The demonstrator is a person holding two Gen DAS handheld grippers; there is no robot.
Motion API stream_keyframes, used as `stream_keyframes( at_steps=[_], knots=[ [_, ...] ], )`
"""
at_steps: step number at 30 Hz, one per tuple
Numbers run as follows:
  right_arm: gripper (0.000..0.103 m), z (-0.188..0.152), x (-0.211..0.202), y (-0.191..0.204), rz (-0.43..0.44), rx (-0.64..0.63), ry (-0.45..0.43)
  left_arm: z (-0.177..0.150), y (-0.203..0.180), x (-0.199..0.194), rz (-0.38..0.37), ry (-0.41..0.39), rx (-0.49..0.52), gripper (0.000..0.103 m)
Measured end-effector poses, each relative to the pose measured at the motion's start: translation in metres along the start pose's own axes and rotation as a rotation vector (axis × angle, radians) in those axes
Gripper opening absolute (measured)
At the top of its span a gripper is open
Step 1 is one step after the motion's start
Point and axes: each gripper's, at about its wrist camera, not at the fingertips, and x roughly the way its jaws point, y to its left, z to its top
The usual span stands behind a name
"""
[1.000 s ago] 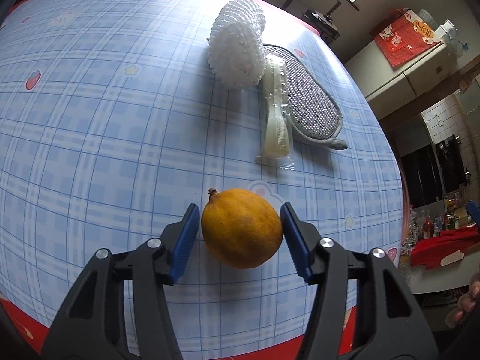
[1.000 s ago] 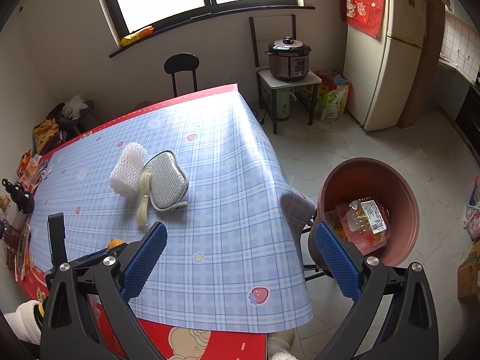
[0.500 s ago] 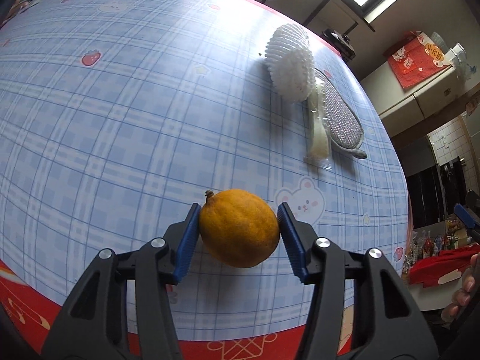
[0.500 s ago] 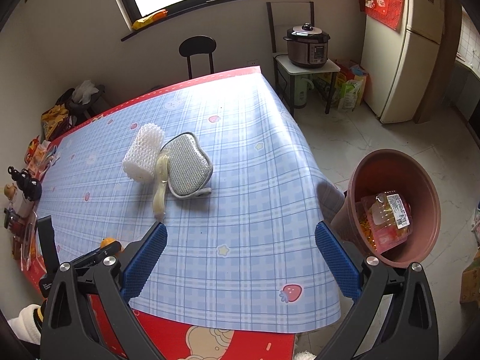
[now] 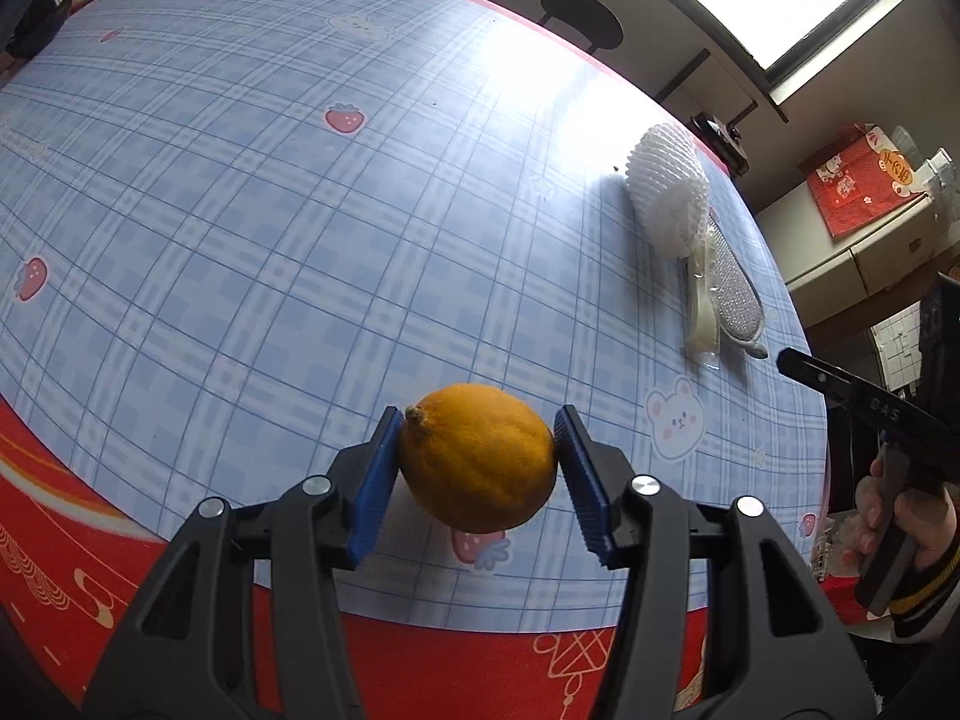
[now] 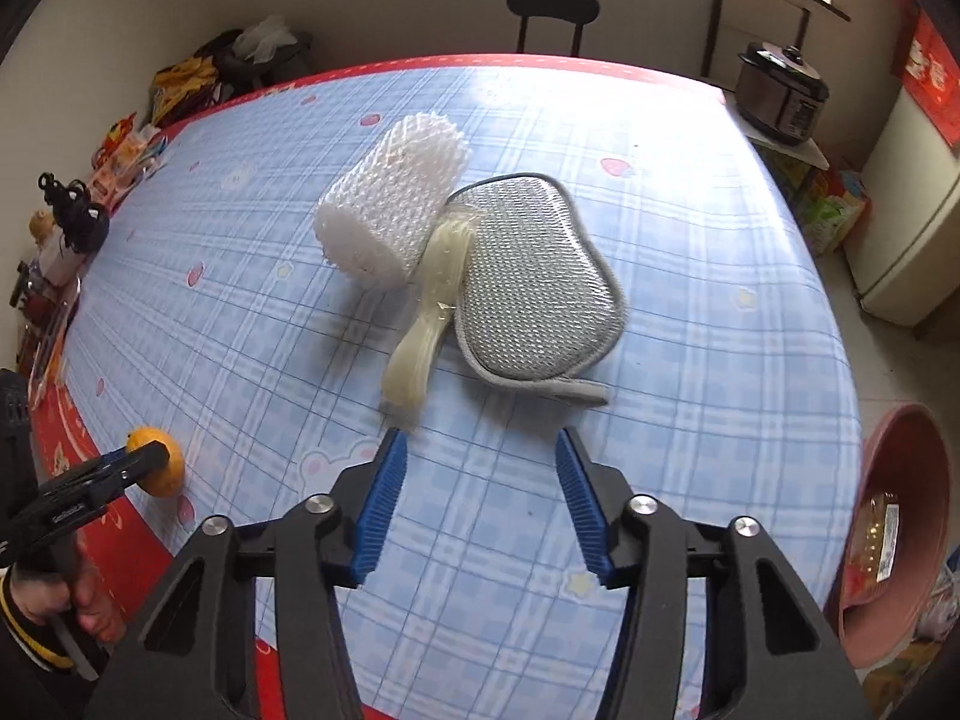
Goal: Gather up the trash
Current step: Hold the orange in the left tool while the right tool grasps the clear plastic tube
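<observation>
Right gripper (image 6: pixel 477 495) now low over table (image 6: pixel 690 360) (closing, empty), bin (image 6: pixel 894 534) sidelined.

orange fruit (image 5: pixel 478 457); blue plaid tablecloth (image 5: pixel 240 210); white net (image 6: pixel 393 216); perhaps silver-grey pad (image 6: pixel 531 276).

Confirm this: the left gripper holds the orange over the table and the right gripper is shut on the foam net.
Not quite. In the right wrist view the right gripper is closing on nothing; the foam net lies on the table beyond it. The left gripper does hold the orange.
</observation>
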Motion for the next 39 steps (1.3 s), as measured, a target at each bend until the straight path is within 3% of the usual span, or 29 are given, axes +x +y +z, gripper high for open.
stream_keyframes(
  at_steps=[5, 17, 19, 20, 26, 34, 39],
  knots=[
    [0.034, 0.023, 0.033, 0.032, -0.004, -0.044, 0.034, -0.003, 0.016, -0.010, 0.006, -0.014, -0.020, 0.053],
    [0.034, 0.045, 0.068, 0.049, -0.175, -0.041, 0.017, -0.007, 0.055, -0.031, 0.018, -0.033, -0.057, 0.053],
    [0.029, 0.044, 0.070, 0.051, -0.202, -0.058, 0.013, -0.006, 0.058, -0.033, 0.015, -0.035, -0.059, 0.053],
    [0.021, 0.044, 0.070, 0.051, -0.209, -0.060, 0.013, -0.006, 0.058, -0.033, 0.013, -0.037, -0.058, 0.053],
    [0.010, 0.028, 0.048, 0.048, -0.130, -0.010, -0.030, 0.001, 0.045, -0.032, -0.003, -0.040, -0.031, 0.053],
    [0.007, -0.002, 0.000, 0.036, 0.053, 0.087, -0.115, 0.004, 0.017, -0.026, -0.029, -0.035, 0.027, 0.053],
    [0.007, -0.030, -0.037, 0.021, 0.081, 0.105, -0.179, 0.005, -0.002, -0.026, -0.030, -0.040, 0.061, 0.053]
  ],
)
